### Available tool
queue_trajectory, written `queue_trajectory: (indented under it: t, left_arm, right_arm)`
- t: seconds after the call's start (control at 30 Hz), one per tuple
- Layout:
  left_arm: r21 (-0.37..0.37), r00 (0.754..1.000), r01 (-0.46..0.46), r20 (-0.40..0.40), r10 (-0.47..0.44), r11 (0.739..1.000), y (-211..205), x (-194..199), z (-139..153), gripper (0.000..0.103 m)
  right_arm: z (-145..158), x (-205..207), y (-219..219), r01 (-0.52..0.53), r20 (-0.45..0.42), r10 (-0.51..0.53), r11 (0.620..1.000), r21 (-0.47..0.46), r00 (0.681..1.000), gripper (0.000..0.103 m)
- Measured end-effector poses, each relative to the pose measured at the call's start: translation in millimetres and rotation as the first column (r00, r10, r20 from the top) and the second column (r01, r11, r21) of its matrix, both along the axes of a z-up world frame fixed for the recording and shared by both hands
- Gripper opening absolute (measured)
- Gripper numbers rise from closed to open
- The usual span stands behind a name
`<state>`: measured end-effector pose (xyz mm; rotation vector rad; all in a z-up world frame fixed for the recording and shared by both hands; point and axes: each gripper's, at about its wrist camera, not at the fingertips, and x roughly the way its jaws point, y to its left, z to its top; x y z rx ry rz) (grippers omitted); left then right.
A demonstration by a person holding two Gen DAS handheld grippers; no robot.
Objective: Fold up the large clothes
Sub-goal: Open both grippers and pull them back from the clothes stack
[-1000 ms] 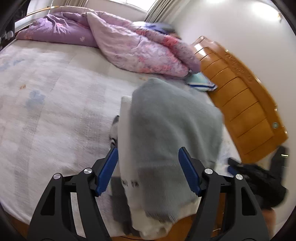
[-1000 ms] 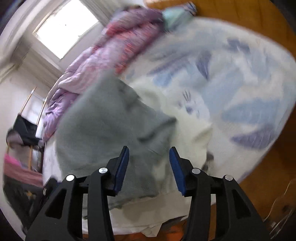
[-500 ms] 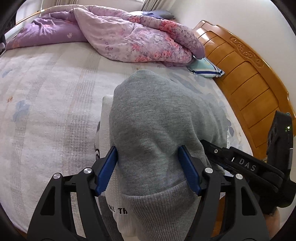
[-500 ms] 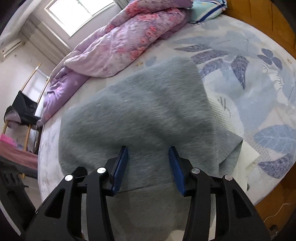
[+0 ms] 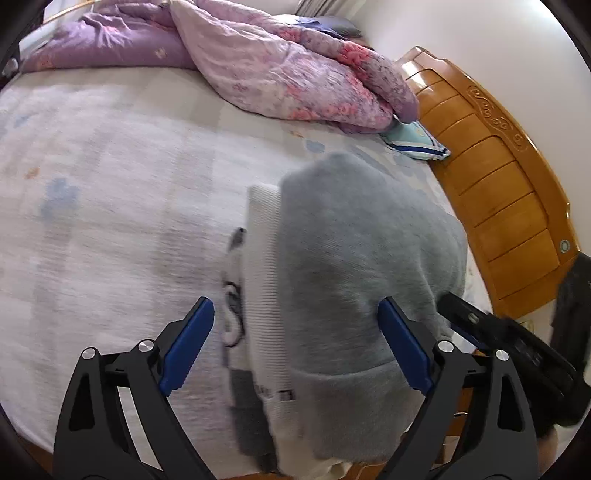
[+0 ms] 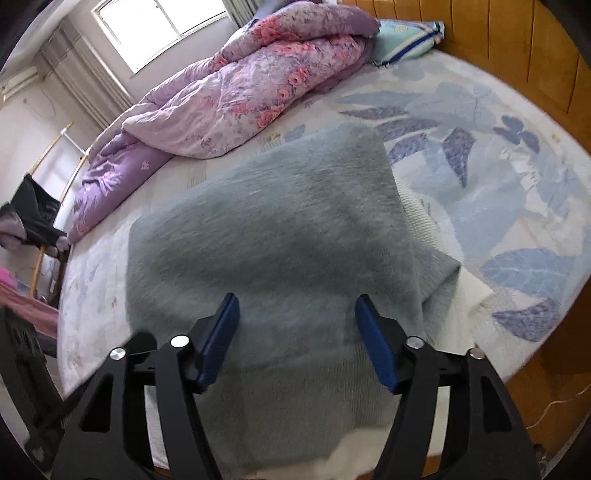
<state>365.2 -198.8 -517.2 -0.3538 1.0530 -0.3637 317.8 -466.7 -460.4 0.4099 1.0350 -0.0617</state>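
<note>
Left wrist view showed a bed with a pale patterned sheet, and a purple floral quilt bunched at its far side. Near the front edge lay a folded grey and white garment. Above it, the left gripper and right gripper were both spread wide, grasping nothing.

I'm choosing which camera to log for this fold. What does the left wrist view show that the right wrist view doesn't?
Only the left wrist view shows the other tool at its right edge and dark lettering on the white garment.

Only the right wrist view shows the window and a dark chair.

Both show the grey sweater lying over the white garment, the floral quilt, the blue pillow, the wooden headboard and open tongs.
</note>
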Motion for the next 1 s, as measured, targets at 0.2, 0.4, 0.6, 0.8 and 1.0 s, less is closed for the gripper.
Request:
queue_trajectory:
  t: [0.2, 0.4, 0.6, 0.8, 1.0]
  left_arm:
    - [0.11, 0.998, 0.019, 0.064, -0.026, 0.994, 25, -15, 31, 0.091]
    - [0.196, 0.992, 0.044, 0.107, -0.066, 0.98, 56, -38, 65, 0.091]
    - [0.208, 0.984, 0.089, 0.136, -0.119, 0.974, 110, -87, 111, 0.092]
    - [0.209, 0.977, 0.113, 0.155, -0.147, 0.971, 192, -142, 160, 0.094]
    - [0.212, 0.975, 0.103, 0.17, -0.14, 0.972, 258, -181, 207, 0.095]
  right_arm:
    - [30, -31, 31, -0.027, 0.009, 0.027, 0.998, 0.052, 1.0, 0.071]
    - [68, -55, 84, -0.03, 0.055, 0.03, 1.0, -0.007, 0.998, 0.076]
    - [108, -99, 154, -0.018, 0.063, 0.024, 0.996, -0.084, 0.998, 0.077]
    - [164, -161, 241, 0.004, 0.107, 0.013, 0.988, -0.155, 0.994, 0.087]
    - [212, -200, 305, 0.02, 0.134, 0.002, 0.986, -0.163, 0.991, 0.088]
